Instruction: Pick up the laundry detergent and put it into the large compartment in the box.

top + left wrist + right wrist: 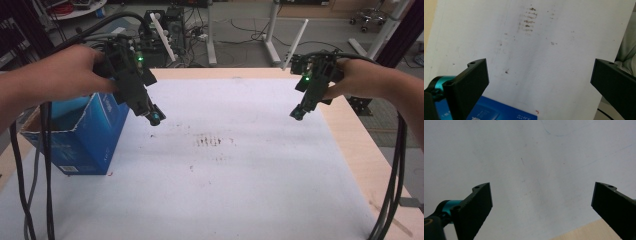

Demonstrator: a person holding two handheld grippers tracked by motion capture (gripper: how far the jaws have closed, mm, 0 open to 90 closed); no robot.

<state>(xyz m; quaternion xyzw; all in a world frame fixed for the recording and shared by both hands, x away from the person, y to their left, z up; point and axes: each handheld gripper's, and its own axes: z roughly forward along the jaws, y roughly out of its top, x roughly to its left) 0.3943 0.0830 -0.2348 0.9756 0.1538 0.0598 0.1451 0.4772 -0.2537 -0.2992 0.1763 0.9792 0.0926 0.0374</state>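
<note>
A pale wooden desk (350, 135) carries a white sheet (240, 170) with small brown stains. Behind it the grey floor (325, 30) holds white metal legs (267, 30), loose cables (240, 27) and a chair base (370, 17) on wheels.

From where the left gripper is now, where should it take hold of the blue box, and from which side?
Probably the near right wall of the open blue box, at its top rim, coming down from above. The box stands upright with its top open, so one jaw can go inside and one outside. The left gripper is open and hovers beside that wall.
</note>
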